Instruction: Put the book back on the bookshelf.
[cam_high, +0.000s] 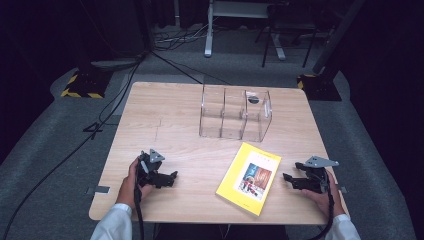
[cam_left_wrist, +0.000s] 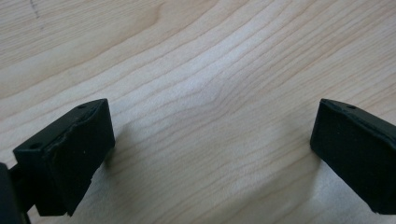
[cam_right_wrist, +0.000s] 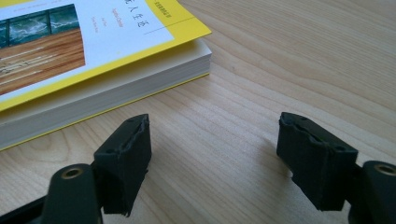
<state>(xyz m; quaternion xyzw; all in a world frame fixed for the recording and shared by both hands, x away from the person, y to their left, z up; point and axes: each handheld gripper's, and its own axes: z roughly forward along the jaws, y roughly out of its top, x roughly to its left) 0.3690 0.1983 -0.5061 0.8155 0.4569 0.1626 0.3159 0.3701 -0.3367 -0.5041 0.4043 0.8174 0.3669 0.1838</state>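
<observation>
Yellow book (cam_high: 249, 178) lower right of centre, white cover panel, Chinese characters too small to read. Left gripper (cam_high: 172, 176) and right gripper (cam_high: 286, 177): jaws apart, empty.

The book (cam_high: 249, 178) has a yellow cover with a white panel and a brown-and-teal picture. The surface (cam_high: 165, 125) is pale wood grain. Both tongs are black.

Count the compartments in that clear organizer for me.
3, side by side in the clear acrylic organizer behind the yellow book: left, middle and right. A dark round mark shows at the right one.
</observation>
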